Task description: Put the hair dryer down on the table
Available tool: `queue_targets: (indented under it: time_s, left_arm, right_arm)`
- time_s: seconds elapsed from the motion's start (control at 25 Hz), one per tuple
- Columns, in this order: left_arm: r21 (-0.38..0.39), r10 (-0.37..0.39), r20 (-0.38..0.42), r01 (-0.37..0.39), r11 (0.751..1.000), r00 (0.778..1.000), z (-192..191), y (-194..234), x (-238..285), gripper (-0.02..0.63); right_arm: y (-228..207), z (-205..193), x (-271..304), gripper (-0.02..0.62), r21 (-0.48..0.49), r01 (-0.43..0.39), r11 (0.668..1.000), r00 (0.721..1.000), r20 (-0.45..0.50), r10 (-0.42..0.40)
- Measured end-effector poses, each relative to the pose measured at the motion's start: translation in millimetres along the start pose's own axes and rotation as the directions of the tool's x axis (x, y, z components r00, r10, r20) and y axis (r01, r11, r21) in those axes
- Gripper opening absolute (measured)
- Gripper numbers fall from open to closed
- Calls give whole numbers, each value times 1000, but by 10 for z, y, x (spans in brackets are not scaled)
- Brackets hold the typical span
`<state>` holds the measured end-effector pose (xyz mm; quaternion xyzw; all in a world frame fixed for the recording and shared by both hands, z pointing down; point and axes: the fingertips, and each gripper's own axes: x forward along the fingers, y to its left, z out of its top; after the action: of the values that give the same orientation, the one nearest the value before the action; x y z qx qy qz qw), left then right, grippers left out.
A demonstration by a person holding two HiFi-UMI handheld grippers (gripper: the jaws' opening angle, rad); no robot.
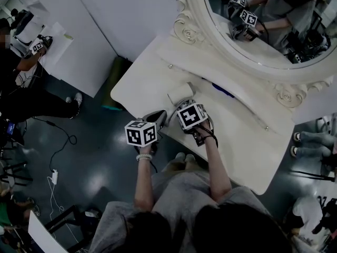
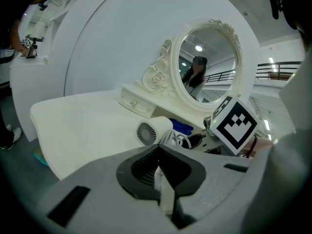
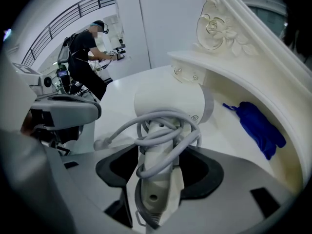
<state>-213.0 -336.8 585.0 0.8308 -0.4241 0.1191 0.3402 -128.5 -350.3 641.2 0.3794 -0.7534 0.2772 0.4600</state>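
The white hair dryer (image 1: 180, 94) (image 2: 153, 130) lies on the white dressing table (image 1: 237, 136) with its grey cable wound round the handle. In the right gripper view its handle (image 3: 156, 174) runs between the jaws of my right gripper (image 3: 156, 186), and the barrel (image 3: 170, 104) points away across the tabletop. The jaws stand wide beside the handle, with a dark gap on its left side. My right gripper (image 1: 182, 103) sits at the table's near edge. Beside it on the left, my left gripper (image 1: 158, 118) (image 2: 161, 179) is shut on nothing, just off the table's edge.
An oval mirror (image 1: 263, 30) in a carved white frame stands at the back of the table. A blue cloth (image 3: 258, 126) lies on the shelf under it. A small drawer (image 2: 134, 101) sits below the frame. Another person (image 1: 21, 78) works at the far left, and cables (image 1: 58, 141) trail on the dark floor.
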Motion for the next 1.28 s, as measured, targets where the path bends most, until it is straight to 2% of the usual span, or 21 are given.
queue_targets:
  time_s: [0.16,0.36,0.48,0.72,0.88,1.04,1.28]
  left_arm:
    - [3,-5,-1,5,1000,1000,-10,-19,-17,5]
    - [27,-1,2,0,1000,1000,-13,-34,-46,5]
    - [54,8,9,-9,999,1000,12,-66,-56,5]
    - [94,20,34,-24,995,999,1,-150,-113,5]
    - [114,19,55,-25,993,998,-2,-233,-146,5]
    - [150,2,79,-14,989,997,77,-355,-193,5]
    - [210,-48,158,14,978,986,340,-612,-298,5]
  right_arm:
    - [51,130,-11,257,-5,-41,999,996,84,42]
    - [-20,4,-105,261,9,-15,1000,994,108,14]
    - [-44,63,-196,261,25,-30,999,980,199,24]
    - [-106,138,-469,260,51,-28,998,952,305,11]
    - [-102,228,-739,254,72,-84,994,918,393,50]
    - [-88,298,-977,172,97,-136,986,878,472,74]
    - [-74,385,-1244,12,96,-147,985,833,549,71]
